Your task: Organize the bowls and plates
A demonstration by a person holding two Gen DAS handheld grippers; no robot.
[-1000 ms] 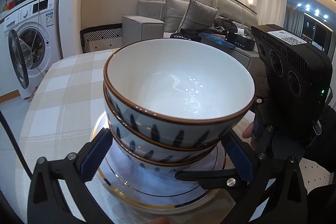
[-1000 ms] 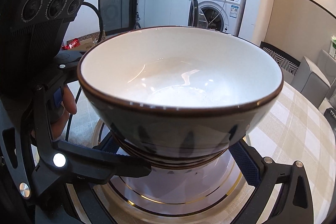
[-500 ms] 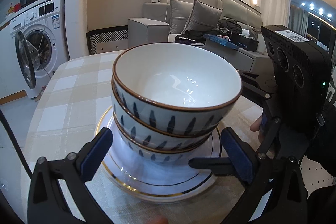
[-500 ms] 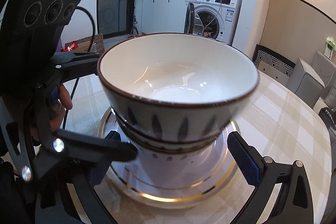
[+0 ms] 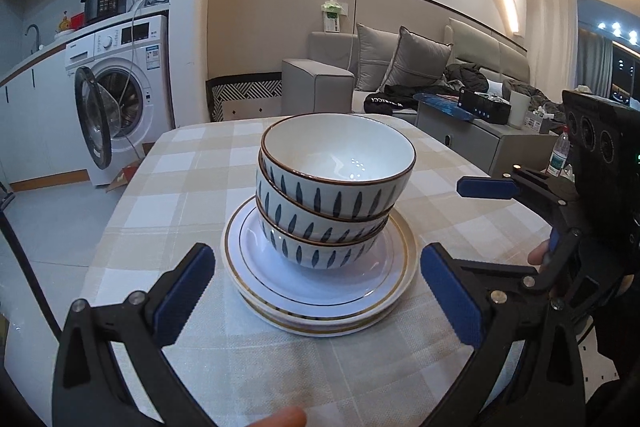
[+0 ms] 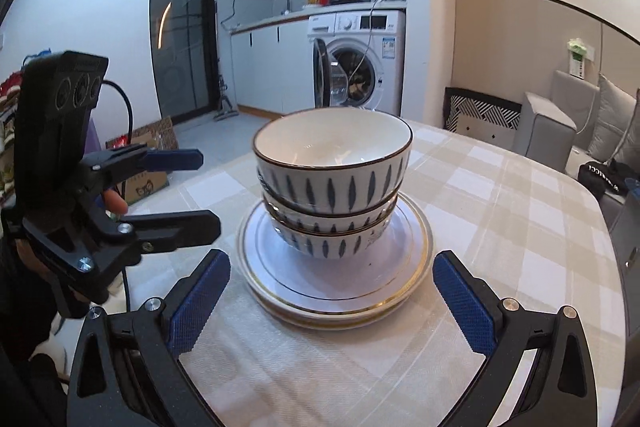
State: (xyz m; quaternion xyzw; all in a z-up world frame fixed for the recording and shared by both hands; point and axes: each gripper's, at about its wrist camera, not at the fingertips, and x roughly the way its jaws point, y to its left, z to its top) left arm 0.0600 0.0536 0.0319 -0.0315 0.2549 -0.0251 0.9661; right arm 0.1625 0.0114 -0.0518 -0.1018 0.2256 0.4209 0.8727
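Three white bowls with blue leaf marks and brown rims are nested in a stack (image 5: 334, 187) (image 6: 332, 179), and the stack leans a little. It rests on a pile of gold-rimmed white plates (image 5: 320, 291) (image 6: 336, 287) in the middle of the checked tablecloth. My left gripper (image 5: 318, 291) is open, its blue pads wide apart and short of the plates. My right gripper (image 6: 332, 297) is open too, a little back from the plates' edge. Each gripper shows in the other's view, the right (image 5: 460, 223) and the left (image 6: 200, 187), both empty.
The round table (image 6: 500, 211) carries only the stack. A washing machine (image 5: 120, 99) with its door open stands beyond the table's far left. A grey sofa (image 5: 400, 75) and a low cabinet (image 5: 460, 131) lie past the far right edge.
Both grippers have drawn back from the bowl stack, which now looks smaller and sits free on the plates. The jaws have stayed wide.
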